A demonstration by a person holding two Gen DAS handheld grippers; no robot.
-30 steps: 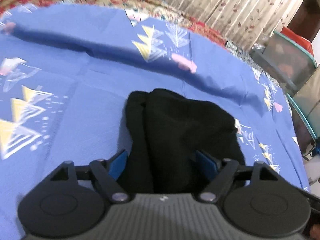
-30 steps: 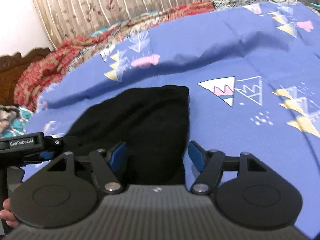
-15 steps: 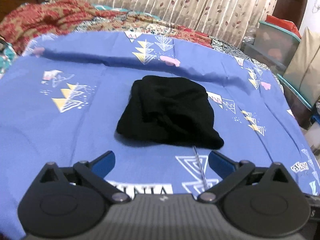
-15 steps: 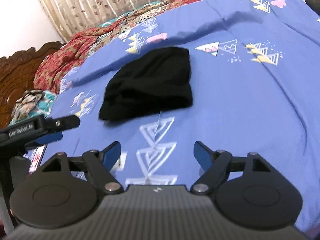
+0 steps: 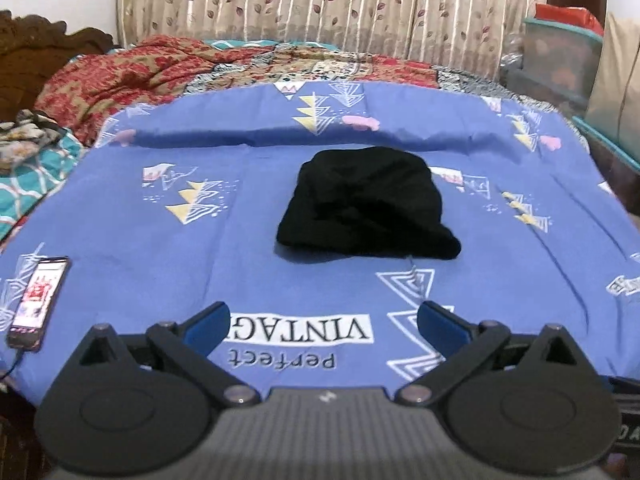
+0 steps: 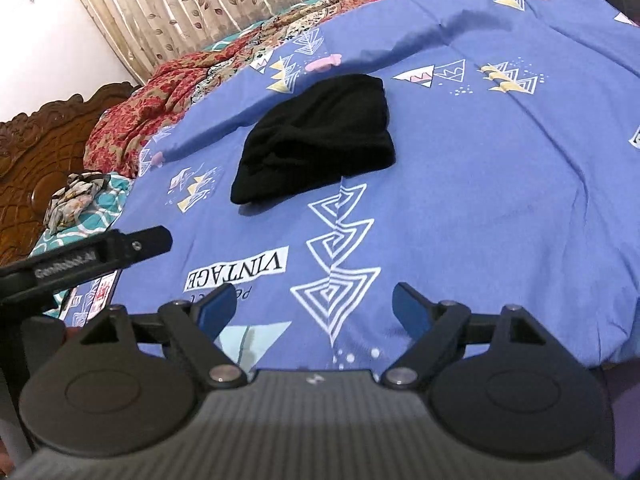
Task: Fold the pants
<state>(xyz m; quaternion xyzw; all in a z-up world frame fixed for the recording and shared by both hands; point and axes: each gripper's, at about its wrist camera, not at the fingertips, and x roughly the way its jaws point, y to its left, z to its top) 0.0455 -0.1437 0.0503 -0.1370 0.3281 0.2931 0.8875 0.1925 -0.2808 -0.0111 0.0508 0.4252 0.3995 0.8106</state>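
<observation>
The black pants [image 5: 364, 204] lie folded into a compact bundle in the middle of the blue patterned bedsheet [image 5: 160, 248]. In the right wrist view the same pants [image 6: 316, 136] sit well ahead on the sheet [image 6: 500, 200]. My left gripper [image 5: 323, 314] is open and empty, held back over the near part of the bed, far short of the bundle. My right gripper [image 6: 314, 294] is empty too, its jaws opening wide, also well back from the pants. The left gripper's body [image 6: 92, 258] shows at the left edge of the right wrist view.
A phone [image 5: 38, 300] with a lit screen lies on the sheet at the near left, with a cable. A red patterned quilt [image 5: 160, 68] is bunched at the far side before curtains. Storage boxes [image 5: 560, 56] stand at the right, a carved wooden headboard [image 6: 36, 152] at the left.
Both grippers let go of the black bundle, opened, and drew back and up from it. The pants now lie alone farther ahead, and the phone has come into view.
</observation>
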